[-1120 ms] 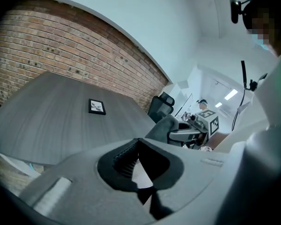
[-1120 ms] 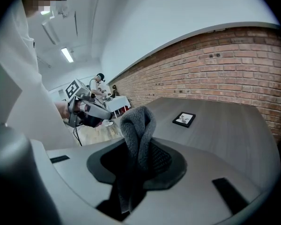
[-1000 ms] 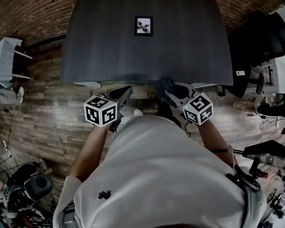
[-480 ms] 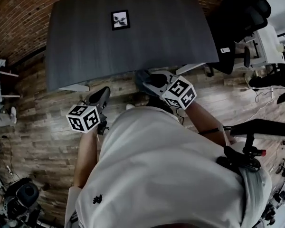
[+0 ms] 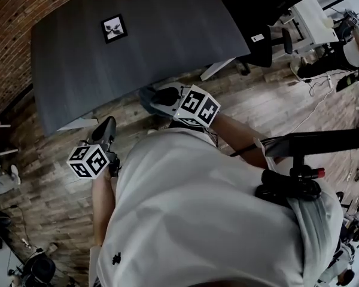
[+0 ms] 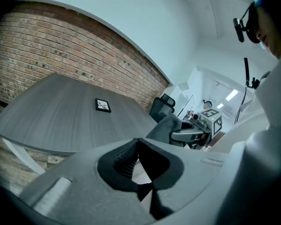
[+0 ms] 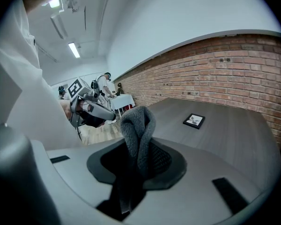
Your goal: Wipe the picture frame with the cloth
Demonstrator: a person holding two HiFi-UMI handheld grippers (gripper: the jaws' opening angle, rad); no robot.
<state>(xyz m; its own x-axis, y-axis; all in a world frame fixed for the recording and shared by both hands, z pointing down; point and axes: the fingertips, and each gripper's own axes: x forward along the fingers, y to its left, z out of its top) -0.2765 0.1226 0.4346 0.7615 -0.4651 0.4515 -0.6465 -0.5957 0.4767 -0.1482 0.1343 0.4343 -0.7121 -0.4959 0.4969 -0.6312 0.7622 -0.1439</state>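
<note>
At the left of the head view, the left gripper [image 5: 105, 128] hangs over the plank floor [image 5: 42, 178], just off the near edge of the dark grey table [image 5: 173, 34]. Its own view shows its jaws drawn together with nothing between them. Beyond it, the picture frame [image 5: 113, 28] lies flat on the tabletop toward the far side by the brick wall [image 5: 12, 17], well apart from both grippers. In the left gripper view the picture frame [image 6: 103, 105] sits up the table, ahead and left of the jaws. In the right gripper view the picture frame [image 7: 194, 120] lies ahead and to the right.

Further right, the right gripper [image 5: 160, 94] is held at the table's near edge, its jaws clamped on the grey cloth [image 7: 138, 128], which stands up folded from between them. The cloth [image 5: 146, 95] pokes out toward the table, not touching the frame.
</note>
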